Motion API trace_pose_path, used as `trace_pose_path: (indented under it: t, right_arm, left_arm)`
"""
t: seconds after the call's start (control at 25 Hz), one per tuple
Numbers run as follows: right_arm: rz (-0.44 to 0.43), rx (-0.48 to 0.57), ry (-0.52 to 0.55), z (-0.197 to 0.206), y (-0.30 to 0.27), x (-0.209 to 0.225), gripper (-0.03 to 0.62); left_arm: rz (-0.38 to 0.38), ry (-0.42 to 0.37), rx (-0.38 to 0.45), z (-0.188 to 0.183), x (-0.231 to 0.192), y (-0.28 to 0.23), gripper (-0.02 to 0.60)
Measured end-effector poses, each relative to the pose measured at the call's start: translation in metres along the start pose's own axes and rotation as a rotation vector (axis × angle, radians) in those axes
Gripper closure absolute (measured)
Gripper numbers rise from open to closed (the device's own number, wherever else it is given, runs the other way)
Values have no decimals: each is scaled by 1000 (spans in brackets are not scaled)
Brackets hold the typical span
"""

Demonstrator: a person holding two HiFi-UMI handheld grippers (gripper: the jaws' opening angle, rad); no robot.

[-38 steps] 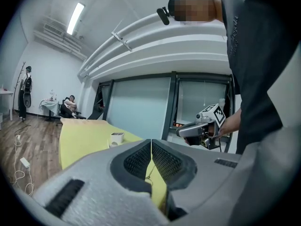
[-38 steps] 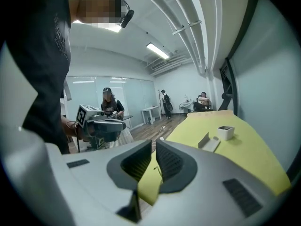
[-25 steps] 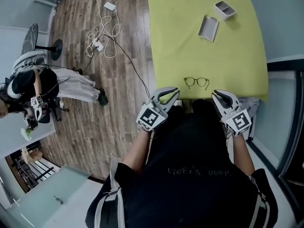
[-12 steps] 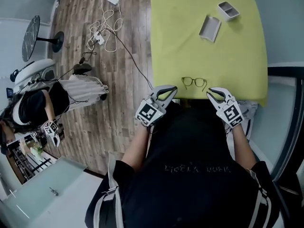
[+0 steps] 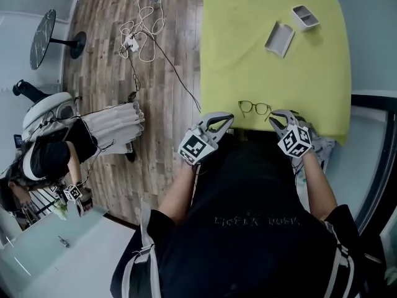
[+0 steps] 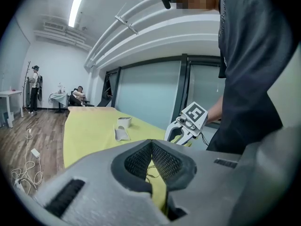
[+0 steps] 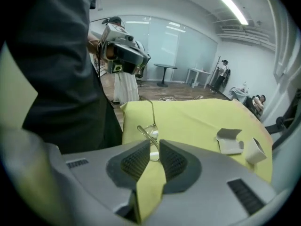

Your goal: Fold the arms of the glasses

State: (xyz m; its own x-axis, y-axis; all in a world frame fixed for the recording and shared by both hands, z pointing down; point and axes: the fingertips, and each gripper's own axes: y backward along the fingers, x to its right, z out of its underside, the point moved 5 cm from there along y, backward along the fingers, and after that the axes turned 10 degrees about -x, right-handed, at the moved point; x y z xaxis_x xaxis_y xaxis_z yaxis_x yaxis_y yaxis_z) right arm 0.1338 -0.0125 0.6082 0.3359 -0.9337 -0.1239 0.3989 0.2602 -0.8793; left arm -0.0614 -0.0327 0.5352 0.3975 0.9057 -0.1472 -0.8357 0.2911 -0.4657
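Thin-framed glasses (image 5: 255, 108) lie with arms spread on the yellow table (image 5: 273, 73), close to its near edge. My left gripper (image 5: 227, 120) hovers at that edge just left of the glasses, its pads meeting at the tips, nothing held. In the left gripper view its shut tips (image 6: 151, 145) hide most of the wire frame (image 6: 149, 170). My right gripper (image 5: 277, 118) sits at the glasses' right end. The right gripper view shows its jaws (image 7: 152, 147) a narrow gap apart, with the end of one arm of the glasses (image 7: 149, 128) lined up in the gap; contact cannot be told.
Farther back on the table lie a white open box (image 5: 280, 37) and a small grey tray (image 5: 304, 16). Cables and a power strip (image 5: 139, 39) trail over the wooden floor at left. A seated person (image 5: 56, 148) is at far left. A glass partition runs along the right.
My right gripper has moved left and forward to the glasses' right end. The left gripper has barely shifted. The person at left has moved.
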Motion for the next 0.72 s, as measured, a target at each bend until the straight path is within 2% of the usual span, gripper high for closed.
trace_pose_path:
  t: [0.12,0.4,0.6,0.72]
  right_arm:
    - [-28,-37,77,-1,-9,-3,553]
    - [-13,-54,181,-7,-22,2,554]
    - [-45,-41,199,-16,-33,2,556]
    - [-70,-25,174,-21,-42,7,556]
  left_arm:
    - [-16,26,3,3,-1,5,563]
    - [-55,56,-4,11,-2,11,563]
    - [-79,76,-11,14,-2,16,563]
    - [-85,81,-15,17,-3,15,563]
